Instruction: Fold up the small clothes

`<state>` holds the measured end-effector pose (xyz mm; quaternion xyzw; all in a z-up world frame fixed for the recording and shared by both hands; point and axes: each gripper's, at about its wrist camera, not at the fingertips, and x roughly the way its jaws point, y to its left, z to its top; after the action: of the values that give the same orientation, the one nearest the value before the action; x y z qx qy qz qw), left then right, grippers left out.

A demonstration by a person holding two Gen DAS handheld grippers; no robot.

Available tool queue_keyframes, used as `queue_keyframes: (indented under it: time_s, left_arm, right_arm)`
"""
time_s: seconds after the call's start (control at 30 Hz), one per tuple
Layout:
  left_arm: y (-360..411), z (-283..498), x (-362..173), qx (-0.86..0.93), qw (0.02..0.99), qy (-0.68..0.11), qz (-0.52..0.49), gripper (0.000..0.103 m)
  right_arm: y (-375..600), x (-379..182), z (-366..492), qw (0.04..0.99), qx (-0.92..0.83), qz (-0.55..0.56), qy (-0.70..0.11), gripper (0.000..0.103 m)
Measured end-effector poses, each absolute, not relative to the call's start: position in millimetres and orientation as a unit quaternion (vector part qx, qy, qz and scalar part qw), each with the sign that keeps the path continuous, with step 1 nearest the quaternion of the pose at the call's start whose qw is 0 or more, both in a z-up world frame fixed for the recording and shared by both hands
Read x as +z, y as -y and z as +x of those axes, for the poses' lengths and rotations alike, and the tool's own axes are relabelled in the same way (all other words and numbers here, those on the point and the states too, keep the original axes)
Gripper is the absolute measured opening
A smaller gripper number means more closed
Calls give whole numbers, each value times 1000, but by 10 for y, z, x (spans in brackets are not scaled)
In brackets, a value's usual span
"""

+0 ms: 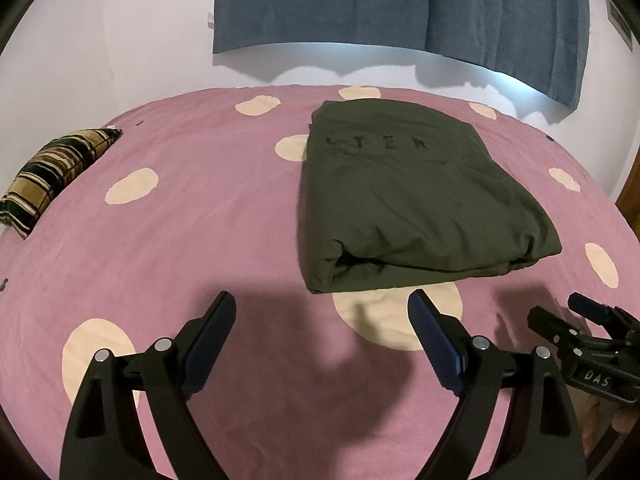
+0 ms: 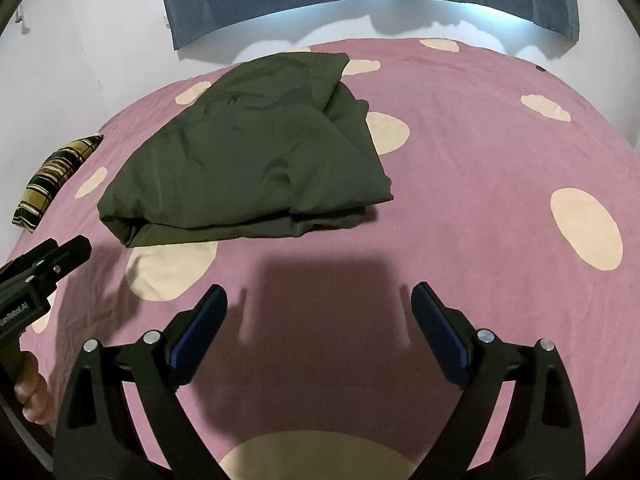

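Note:
A dark olive green garment [image 1: 408,200] lies folded into a rough rectangle on the pink bedsheet [image 1: 200,220], faint black lettering on top. It also shows in the right wrist view [image 2: 256,160], with its folded edge nearest me. My left gripper [image 1: 322,304] is open and empty, above the sheet just short of the garment's near edge. My right gripper [image 2: 320,296] is open and empty, a little back from the garment and to its right. The right gripper shows at the left wrist view's right edge [image 1: 560,316]; the left gripper shows at the right wrist view's left edge [image 2: 80,248].
The pink sheet has cream spots [image 2: 584,228]. A striped yellow and black pillow [image 1: 56,168] lies at the bed's left edge. A white wall [image 1: 100,40] and a blue curtain [image 1: 400,0] stand behind the bed. A wooden edge [image 1: 630,196] shows at the far right.

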<state>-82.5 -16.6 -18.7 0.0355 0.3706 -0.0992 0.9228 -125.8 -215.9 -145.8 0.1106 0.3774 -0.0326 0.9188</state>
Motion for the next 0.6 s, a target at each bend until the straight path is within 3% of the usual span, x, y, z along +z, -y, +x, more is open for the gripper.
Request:
queue_keyframes:
  time_s: [0.6]
  left_arm:
    - [234,-869,-173,-97,923,-368,49,87]
  right_arm:
    - [2128,-1477,-1249,918,-29,107,-382,93]
